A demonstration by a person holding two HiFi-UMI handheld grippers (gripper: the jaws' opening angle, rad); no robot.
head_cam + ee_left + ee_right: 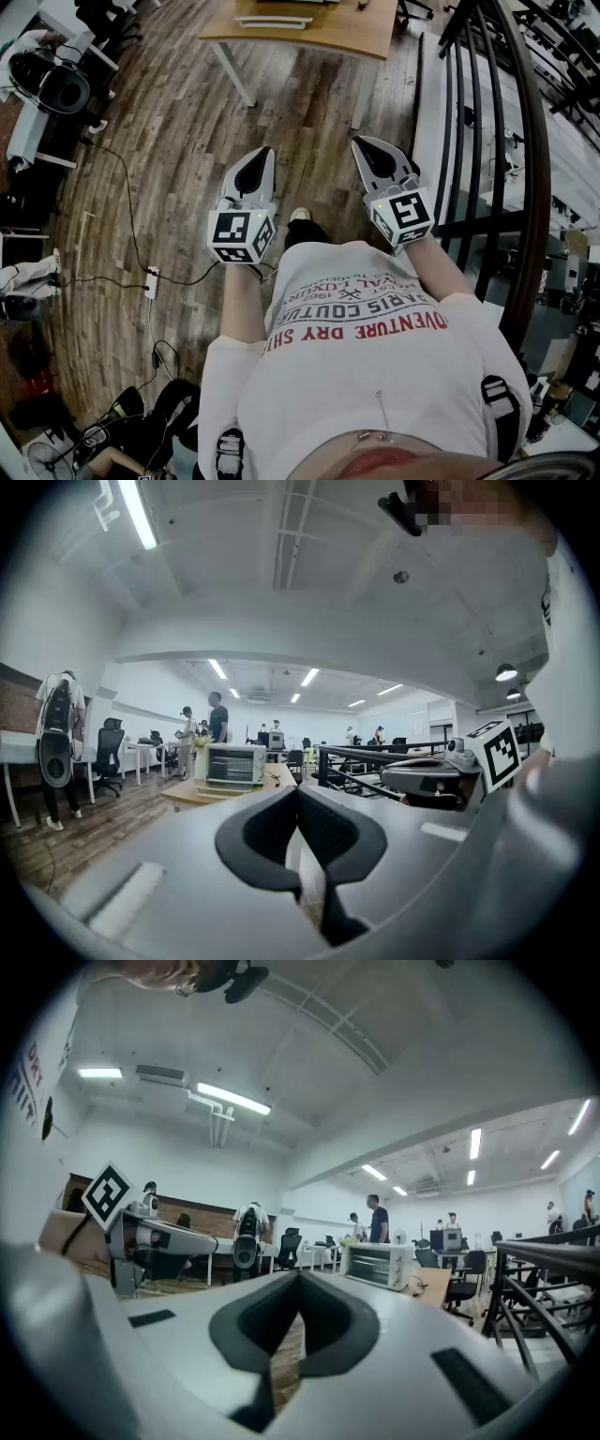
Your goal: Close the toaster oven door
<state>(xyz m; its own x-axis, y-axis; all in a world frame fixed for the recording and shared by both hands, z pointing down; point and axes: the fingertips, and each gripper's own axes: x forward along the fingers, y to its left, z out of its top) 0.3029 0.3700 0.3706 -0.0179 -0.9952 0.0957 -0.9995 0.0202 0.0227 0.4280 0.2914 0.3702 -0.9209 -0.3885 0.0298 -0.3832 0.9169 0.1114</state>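
Note:
The white toaster oven [234,764] stands far ahead on a wooden table [187,796]; it also shows in the right gripper view [377,1265]. A flat pale panel juts from its base, perhaps the lowered door; I cannot tell at this distance. In the head view only the oven's edge [274,21] shows, on the table [319,37] at the top. My left gripper [264,152] [298,792] and right gripper [359,143] [300,1276] are held level before my chest, well short of the table. Both are shut and hold nothing.
A black stair railing [487,141] runs along my right. Cables and a power strip [151,281] lie on the wooden floor at my left. Several people [217,726] stand among desks and office chairs [110,752] behind the table.

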